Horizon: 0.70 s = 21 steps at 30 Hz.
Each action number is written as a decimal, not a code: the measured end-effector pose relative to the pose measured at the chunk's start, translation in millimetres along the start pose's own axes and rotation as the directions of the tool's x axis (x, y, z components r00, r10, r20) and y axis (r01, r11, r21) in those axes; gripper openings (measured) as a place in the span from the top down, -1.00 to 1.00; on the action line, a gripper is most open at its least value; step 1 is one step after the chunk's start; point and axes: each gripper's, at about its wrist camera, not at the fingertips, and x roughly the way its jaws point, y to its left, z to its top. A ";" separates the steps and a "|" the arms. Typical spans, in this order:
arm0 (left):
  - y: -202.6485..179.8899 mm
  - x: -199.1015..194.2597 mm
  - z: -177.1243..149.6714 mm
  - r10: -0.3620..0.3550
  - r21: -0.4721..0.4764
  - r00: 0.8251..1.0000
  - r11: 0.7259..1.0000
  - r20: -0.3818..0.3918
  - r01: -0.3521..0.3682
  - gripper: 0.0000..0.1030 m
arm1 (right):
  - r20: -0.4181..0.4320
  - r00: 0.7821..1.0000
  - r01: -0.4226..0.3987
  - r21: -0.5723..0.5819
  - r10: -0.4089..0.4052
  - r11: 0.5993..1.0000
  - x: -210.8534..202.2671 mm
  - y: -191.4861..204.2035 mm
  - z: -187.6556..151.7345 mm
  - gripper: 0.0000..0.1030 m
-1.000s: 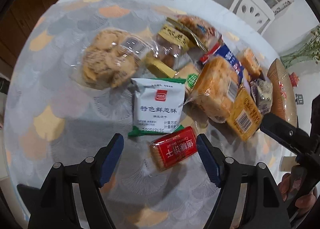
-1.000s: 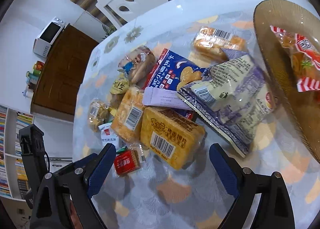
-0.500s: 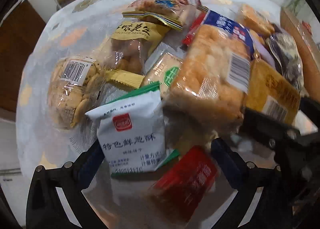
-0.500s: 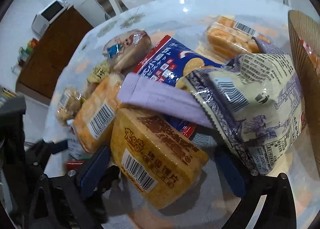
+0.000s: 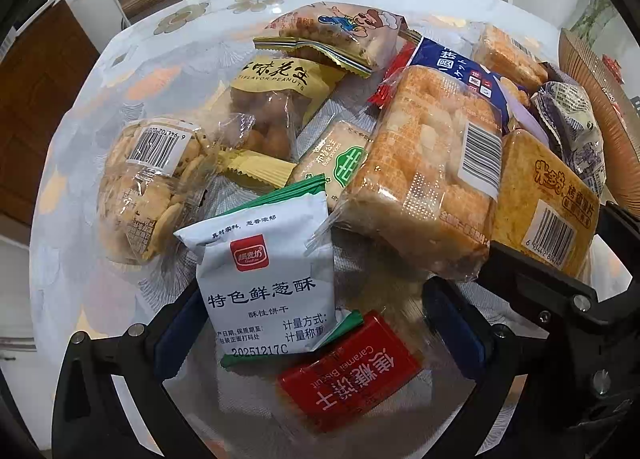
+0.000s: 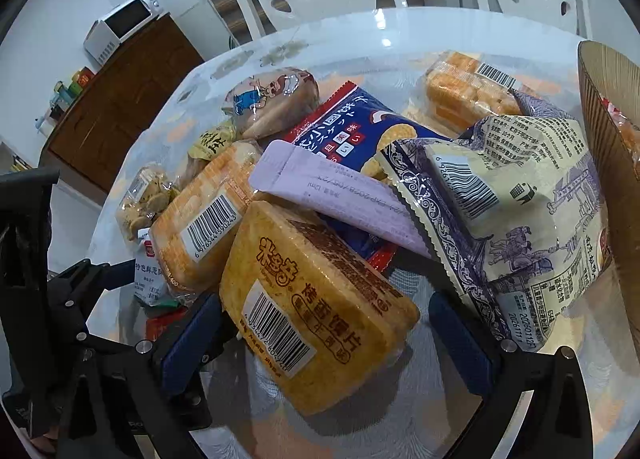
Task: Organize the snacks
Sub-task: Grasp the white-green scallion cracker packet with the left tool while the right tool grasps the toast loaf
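Right now both tools hang steeply over a heap of snacks on the worktop [image 5: 132, 59], each with its jaws spread as wide as they go and pinching nothing. The left gripper [image 5: 316, 333] straddles a white biscuit packet [image 5: 268, 283] and a red caramel biscuit [image 5: 348, 371], which lie apart from the main heap on its near side, probably because they are the easiest to pick off first. The right gripper [image 6: 324, 339] brackets a yellow toast pack [image 6: 312, 311], whose near end sticks out of the heap towards it, so I judge that to be its target. Neither pack is touched by the pads, as far as I can see.

A brown ribbed bowl [image 6: 604, 147] stands at the right edge with something red and orange inside; it looks like where the snacks go, though most of it is cut off. Under the toast pack, a purple sachet [image 6: 340, 195] and a blue packet [image 6: 352, 127] overlap, and what lies beneath them is hidden. The red biscuit's near corner is blurred.
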 end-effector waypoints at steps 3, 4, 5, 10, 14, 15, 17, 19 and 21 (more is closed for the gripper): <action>0.1 -1.2 -1.1 0.000 0.003 1.000 1.000 0.005 0.000 -1.00 | 0.004 1.000 0.000 -0.003 0.000 1.000 -2.8 -0.3 -2.0 -1.00; -0.6 -1.0 -1.3 0.000 0.004 1.000 1.000 0.006 0.000 -1.00 | 0.005 1.000 0.000 -0.003 0.000 1.000 -1.8 1.4 -2.8 -1.00; -0.5 -1.2 -1.5 -0.001 0.005 1.000 1.000 0.006 0.001 -1.00 | 0.005 1.000 0.000 -0.004 0.000 1.000 -1.6 1.5 -3.3 -1.00; 0.0 -0.4 -0.2 -0.002 0.006 1.000 1.000 0.009 0.002 -1.00 | -0.003 1.000 -0.009 -0.010 0.009 1.000 -3.2 -0.4 -2.3 -1.00; 0.3 -1.2 -1.9 -0.004 0.010 1.000 1.000 0.022 0.004 -1.00 | -0.011 1.000 -0.026 -0.028 0.026 0.999 -4.6 -3.1 -3.2 -1.00; 0.4 -1.1 -1.9 -0.005 0.010 1.000 1.000 0.019 0.005 -1.00 | -0.020 0.999 -0.035 -0.033 0.034 0.999 -5.4 -4.3 -2.9 -1.00; 0.7 -0.7 -0.2 -0.007 0.013 1.000 1.000 0.008 0.007 -1.00 | -0.038 0.997 -0.066 -0.038 0.065 0.997 -6.8 -8.4 -1.1 -1.00; 0.9 -0.6 0.1 -0.009 0.017 1.000 1.000 0.001 0.009 -1.00 | -0.038 0.995 -0.097 -0.015 0.096 0.995 -9.3 -13.9 -0.3 -1.00; 1.8 -0.1 1.0 -0.011 0.019 1.000 1.000 0.001 0.011 -1.00 | -0.046 0.993 -0.111 0.017 0.112 0.994 -10.4 -17.1 1.5 -1.00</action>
